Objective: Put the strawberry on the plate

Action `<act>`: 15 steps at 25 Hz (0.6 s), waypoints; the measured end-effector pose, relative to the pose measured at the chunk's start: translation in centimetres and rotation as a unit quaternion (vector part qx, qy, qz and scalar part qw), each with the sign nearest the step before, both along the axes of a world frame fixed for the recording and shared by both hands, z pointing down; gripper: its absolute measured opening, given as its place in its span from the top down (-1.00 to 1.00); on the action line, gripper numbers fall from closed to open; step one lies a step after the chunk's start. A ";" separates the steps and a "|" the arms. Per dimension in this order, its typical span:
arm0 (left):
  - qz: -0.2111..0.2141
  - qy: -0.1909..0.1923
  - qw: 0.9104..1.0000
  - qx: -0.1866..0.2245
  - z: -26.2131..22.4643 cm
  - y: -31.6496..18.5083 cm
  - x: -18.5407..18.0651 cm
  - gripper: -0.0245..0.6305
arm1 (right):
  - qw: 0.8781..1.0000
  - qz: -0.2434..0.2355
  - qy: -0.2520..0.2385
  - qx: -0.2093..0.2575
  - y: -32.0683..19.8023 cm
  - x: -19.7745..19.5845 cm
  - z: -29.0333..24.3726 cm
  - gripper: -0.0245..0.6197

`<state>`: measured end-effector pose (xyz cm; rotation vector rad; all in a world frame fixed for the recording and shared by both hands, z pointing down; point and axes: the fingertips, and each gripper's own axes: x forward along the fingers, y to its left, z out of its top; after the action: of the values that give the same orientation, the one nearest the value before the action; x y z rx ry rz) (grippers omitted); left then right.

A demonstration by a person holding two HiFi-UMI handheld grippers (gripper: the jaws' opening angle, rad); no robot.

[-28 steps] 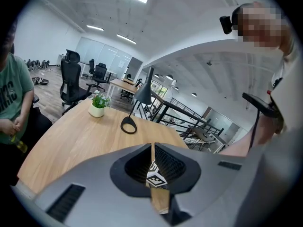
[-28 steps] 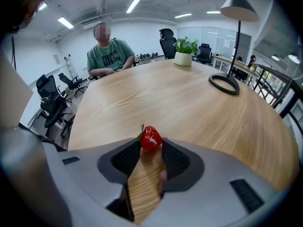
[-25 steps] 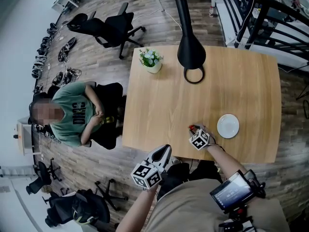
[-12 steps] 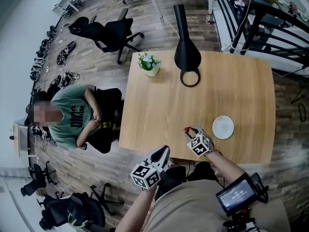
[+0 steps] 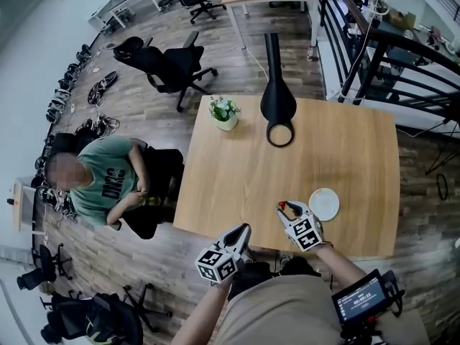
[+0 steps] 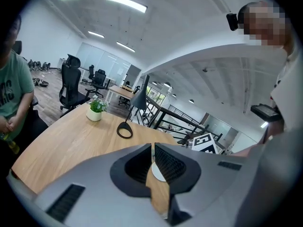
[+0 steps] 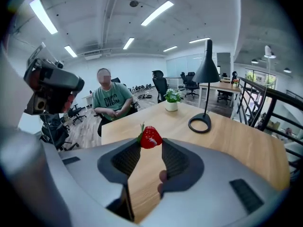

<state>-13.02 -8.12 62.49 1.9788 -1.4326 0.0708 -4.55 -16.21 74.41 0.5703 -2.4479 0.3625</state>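
head view: the right gripper [image 5: 287, 208] is clenched on the strawberry [image 5: 282, 206] at its jaw tips. it hangs over the near edge of the table [image 5: 237, 171], just left of the plate [image 5: 324, 203], and the berry is not on the plate. the left gripper [image 5: 243, 231] sits off the table's near edge, close to the person's body. a black lamp [image 5: 278, 103] and a small plant [image 5: 225, 111] stand at the far side. a seated person [image 5: 100, 182] is left of the table.

left gripper view: the jaws meet at the tips with nothing between them. the white plate [image 6: 156, 172] shows through the gap lower down, on the wood. the right gripper's marker cube [image 6: 206, 142] is at the right.

right gripper view: the red strawberry [image 7: 150, 137] is pinched between the two jaw tips, leaf end to the left, clear above the tabletop. beyond it are the plant [image 7: 171, 100], the lamp [image 7: 206, 79] and the seated person [image 7: 111, 100].
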 end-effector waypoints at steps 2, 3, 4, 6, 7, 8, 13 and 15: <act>-0.008 0.003 1.000 0.004 -0.4 -0.1 -0.2 0.91 | 1.000 0.002 -0.016 0.011 -0.2 0.3 -1.8 0.46; -0.012 0.005 1.000 0.006 -0.4 0.1 -0.3 0.91 | 1.000 0.002 -0.021 0.017 -0.1 0.5 -2.6 0.46; -0.015 0.007 1.000 0.007 -0.4 0.4 -0.4 0.91 | 0.999 0.001 -0.026 0.022 0.1 0.7 -3.3 0.46; -0.022 0.010 1.000 0.011 -0.5 0.9 -0.6 0.91 | 0.999 0.001 -0.033 0.030 0.4 1.1 -4.6 0.46; -0.024 0.011 1.000 0.014 -0.6 1.1 -0.6 0.91 | 0.999 0.001 -0.035 0.034 0.4 1.3 -5.3 0.46; -0.025 0.012 0.999 0.016 -0.7 1.1 -0.6 0.91 | 0.999 0.001 -0.037 0.038 0.4 1.6 -6.0 0.46; -0.021 0.014 0.999 0.022 -1.0 1.2 0.1 0.91 | 0.998 0.000 -0.039 0.053 0.4 3.1 -8.2 0.46; -0.020 0.015 0.999 0.022 -1.0 1.2 0.5 0.91 | 0.998 0.003 -0.039 0.052 0.5 4.0 -8.7 0.46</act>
<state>-12.53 -6.90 61.45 1.9787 -1.4649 -0.0085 -0.60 -15.70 65.70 0.6172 -2.5524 0.2654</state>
